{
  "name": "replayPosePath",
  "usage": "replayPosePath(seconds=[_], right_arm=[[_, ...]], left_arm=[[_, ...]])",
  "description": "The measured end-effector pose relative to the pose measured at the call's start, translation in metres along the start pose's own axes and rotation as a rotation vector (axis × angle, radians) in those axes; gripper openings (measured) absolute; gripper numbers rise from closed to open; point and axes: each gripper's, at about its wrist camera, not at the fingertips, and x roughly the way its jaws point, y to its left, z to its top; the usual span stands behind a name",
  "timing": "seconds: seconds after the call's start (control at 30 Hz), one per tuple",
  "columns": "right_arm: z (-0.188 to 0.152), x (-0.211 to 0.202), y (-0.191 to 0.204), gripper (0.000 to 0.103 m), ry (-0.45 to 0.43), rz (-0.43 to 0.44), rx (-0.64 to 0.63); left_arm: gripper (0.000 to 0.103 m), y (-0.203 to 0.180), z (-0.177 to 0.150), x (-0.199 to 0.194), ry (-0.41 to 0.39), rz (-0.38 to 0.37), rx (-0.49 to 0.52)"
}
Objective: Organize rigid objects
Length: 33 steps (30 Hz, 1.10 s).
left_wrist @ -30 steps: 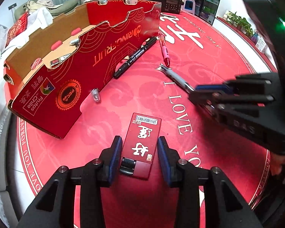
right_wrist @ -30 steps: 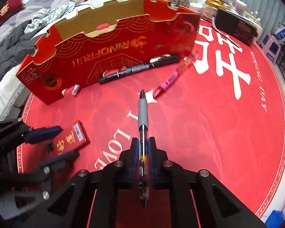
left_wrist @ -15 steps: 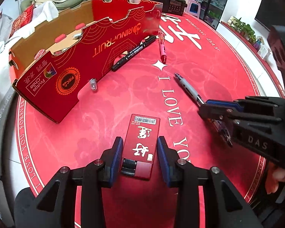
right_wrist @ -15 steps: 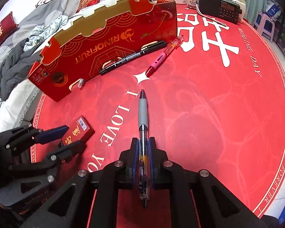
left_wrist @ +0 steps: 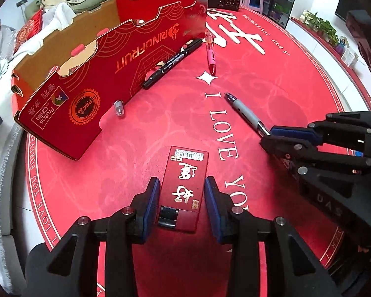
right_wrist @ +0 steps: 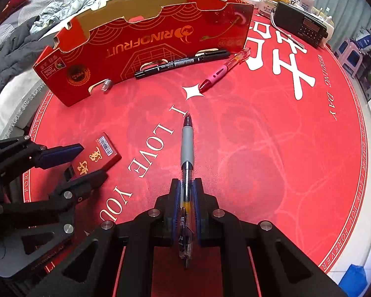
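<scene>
RINOFRUIT in gold runs along the side of the red cardboard tray [left_wrist: 126,57], with a PEC&A seal and "Frutas Chile" near its corner. The red mat on the surface [right_wrist: 272,148] reads "I LOVE YOU" in white, "WEDDING DAY" along the far curve. The left gripper [left_wrist: 181,205] straddles the red box [left_wrist: 185,178], gold characters and a barcode on its lid; the blue pads sit at either side of its near end, and whether they press on it I cannot tell. Over at the right gripper [right_wrist: 186,198], the fingers are clamped tight on the grey-grip pen [right_wrist: 187,148], which juts forward from between them, tip aimed toward the tray. Ahead of that tip lie a pink pen [right_wrist: 220,73] and a black marker [right_wrist: 180,63], the marker right against the tray's wall. A small silver cap [left_wrist: 118,107] sits by the tray's cutout.
</scene>
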Motion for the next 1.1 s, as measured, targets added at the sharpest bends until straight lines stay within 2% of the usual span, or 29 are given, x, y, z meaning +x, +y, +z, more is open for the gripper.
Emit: replayPosePath(seconds=[0.33, 0.53, 1.1], right_arm=[[-0.002, -0.002, -0.001, 0.012, 0.034, -0.007, 0.041], [-0.016, -0.007, -0.007, 0.011, 0.038, 0.052, 0.111], [-0.028, -0.02, -0.008, 0.011, -0.002, 0.11, 0.154]], left_arm=[[0.04, 0.003, -0.004, -0.003, -0.025, -0.007, -0.02], [0.039, 0.003, -0.005, -0.005, -0.029, 0.0, -0.033], [0.039, 0.011, -0.008, -0.01, -0.028, -0.004, -0.083]])
